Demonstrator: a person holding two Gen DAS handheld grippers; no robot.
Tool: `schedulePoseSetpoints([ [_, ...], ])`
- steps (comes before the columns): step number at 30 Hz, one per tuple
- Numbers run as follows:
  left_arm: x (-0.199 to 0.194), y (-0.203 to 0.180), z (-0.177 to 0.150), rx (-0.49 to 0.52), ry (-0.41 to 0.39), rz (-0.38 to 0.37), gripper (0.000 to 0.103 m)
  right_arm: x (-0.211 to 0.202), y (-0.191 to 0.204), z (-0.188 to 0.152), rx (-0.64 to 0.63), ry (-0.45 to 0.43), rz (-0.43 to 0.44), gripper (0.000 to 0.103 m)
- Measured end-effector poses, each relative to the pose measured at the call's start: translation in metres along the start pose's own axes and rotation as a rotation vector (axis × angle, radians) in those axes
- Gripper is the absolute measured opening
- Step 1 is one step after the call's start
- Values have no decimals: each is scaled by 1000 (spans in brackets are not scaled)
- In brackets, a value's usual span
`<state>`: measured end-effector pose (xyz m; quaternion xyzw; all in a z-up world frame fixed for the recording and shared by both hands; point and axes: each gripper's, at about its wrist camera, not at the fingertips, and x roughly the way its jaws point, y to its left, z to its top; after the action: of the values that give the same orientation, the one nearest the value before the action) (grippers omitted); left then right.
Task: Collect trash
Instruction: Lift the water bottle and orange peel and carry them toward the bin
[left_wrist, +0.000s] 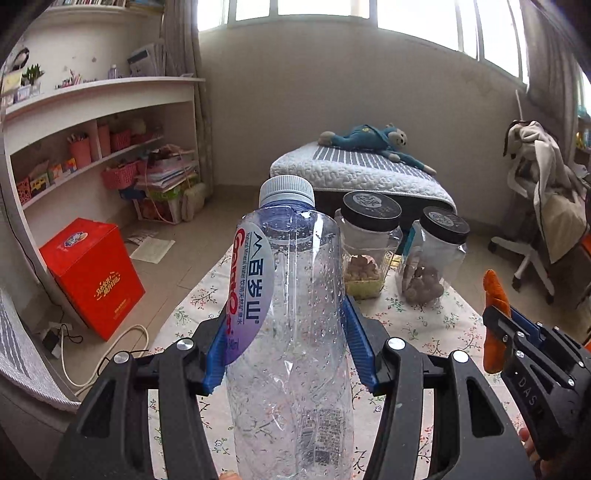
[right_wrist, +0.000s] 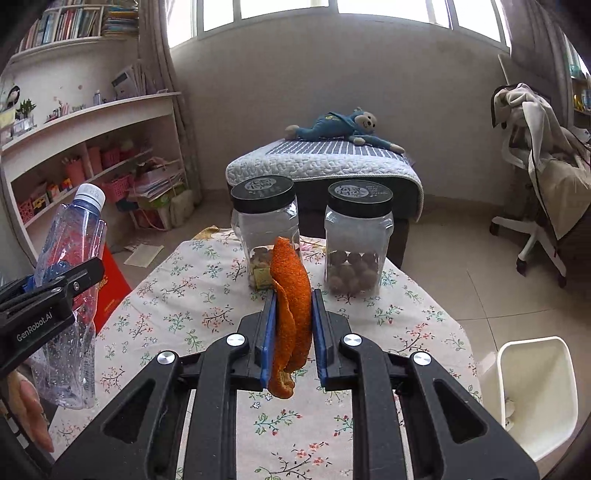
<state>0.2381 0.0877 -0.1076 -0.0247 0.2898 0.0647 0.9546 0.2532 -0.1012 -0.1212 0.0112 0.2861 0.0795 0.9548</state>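
Both pieces of trash were already held clear of the worktop (right_wrist: 192, 295), so the step in hand looked like the carry to the white bin (right_wrist: 535, 398) on the floor just beside the worktop's right edge. To do it well, the right tongs (right_wrist: 292, 325) should go first, being nearer the bin, and should let go only once the load hung over the bin's mouth, since a light, curled strip could drift or catch on a pad. The left tongs (left_wrist: 286, 350) would need to cross over without knocking the two black-lidded jars (right_wrist: 266, 229) at the far end of the worktop.

The left tongs stood about half open, their blue pads pressed on the sides of an empty plastic water bottle (left_wrist: 291, 314), cap pointing up and away. The right tongs were nearly closed, pinching a strip of orange peel (right_wrist: 290, 314) that stood upright between the pads, its lower end hanging below them.

Each pair of tongs was tipped moderately downward toward the worktop, side by side and well apart, the left one at the left edge of the right wrist view. A bare hand (right_wrist: 31, 413) showed beneath the left tongs there; it was probably the hand holding them, though the frame's edge blurred it.
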Motion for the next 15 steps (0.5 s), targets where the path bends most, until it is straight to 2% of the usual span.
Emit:
schedulePoseSetpoints([
  [4, -11, -13, -4, 7, -39, 11, 55, -11, -7, 2, -4, -29, -22, 17],
  [15, -25, -39, -8, 4, -70, -2, 55, -35, -29, 5, 7, -77, -65, 17],
])
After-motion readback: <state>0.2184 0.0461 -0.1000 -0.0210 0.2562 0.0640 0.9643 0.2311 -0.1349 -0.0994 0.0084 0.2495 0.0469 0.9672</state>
